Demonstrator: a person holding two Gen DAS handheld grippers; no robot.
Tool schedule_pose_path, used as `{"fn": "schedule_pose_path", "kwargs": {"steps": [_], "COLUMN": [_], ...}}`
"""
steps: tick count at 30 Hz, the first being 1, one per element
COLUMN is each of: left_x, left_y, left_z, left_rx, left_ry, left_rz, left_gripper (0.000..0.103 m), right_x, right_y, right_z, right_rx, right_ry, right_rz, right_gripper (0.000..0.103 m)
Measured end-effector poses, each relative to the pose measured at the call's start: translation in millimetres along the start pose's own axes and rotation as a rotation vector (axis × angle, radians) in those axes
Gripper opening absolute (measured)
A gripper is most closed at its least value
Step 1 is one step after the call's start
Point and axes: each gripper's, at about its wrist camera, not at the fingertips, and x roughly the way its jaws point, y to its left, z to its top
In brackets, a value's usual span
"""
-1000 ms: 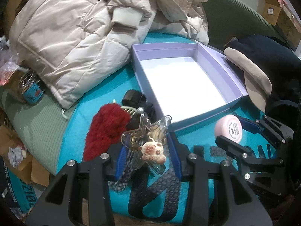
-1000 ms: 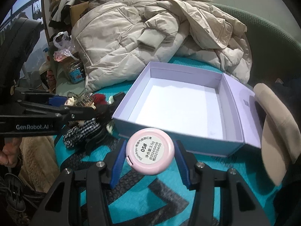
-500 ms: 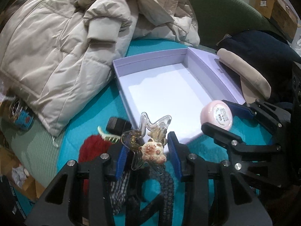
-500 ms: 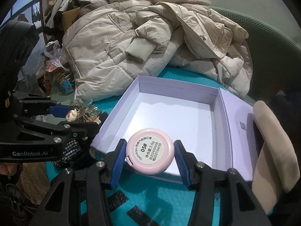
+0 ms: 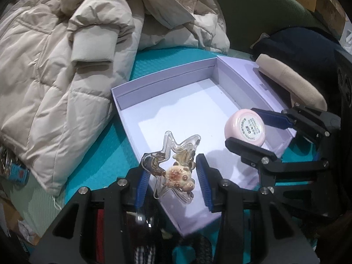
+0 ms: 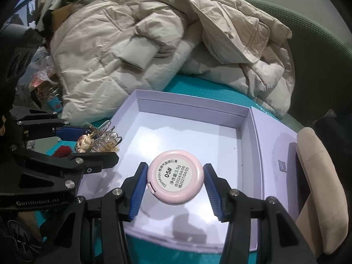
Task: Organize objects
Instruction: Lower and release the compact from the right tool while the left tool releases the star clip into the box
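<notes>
A lilac open box [image 5: 167, 83] [image 6: 193, 106] lies on the teal mat, its inside white and bare. My left gripper [image 5: 172, 176] is shut on a clear star-shaped hair clip [image 5: 173, 160] with a beige charm, held over the box's near-left corner. In the right wrist view that clip [image 6: 96, 140] shows at the left, above the box's left wall. My right gripper [image 6: 175, 183] is shut on a round pink compact [image 6: 175, 182] with a white label, held over the box's front part. The compact [image 5: 245, 128] also appears at the right of the left wrist view.
A beige puffer jacket [image 5: 66, 55] [image 6: 136, 44] is heaped behind and left of the box. The box's lid flap [image 6: 277, 154] lies open at the right, beside a beige pad [image 6: 319, 176]. A small jar [image 6: 54, 102] stands far left. Dark fabric items [image 5: 143, 242] lie under my left gripper.
Both grippers have carried their loads forward from the mat in front of the box to over its inside. The red fluffy item and black clips have slipped out of the left view.
</notes>
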Motion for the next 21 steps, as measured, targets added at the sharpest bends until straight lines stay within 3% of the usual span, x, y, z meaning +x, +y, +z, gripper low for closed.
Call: {"fn": "schedule_pose_path", "kwargs": {"steps": [21], "left_x": [74.8], "left_y": [22.0], "left_z": [52.0], "left_rx": [-0.015], "left_ry": [0.054], "left_rz": [-0.007], "left_gripper": [0.039], "right_x": [55.8], "right_y": [-41.0], "right_z": [29.6], "right_rx": [0.039], "right_ry": [0.052], "right_rz": [-0.085], "right_gripper": [0.051]}}
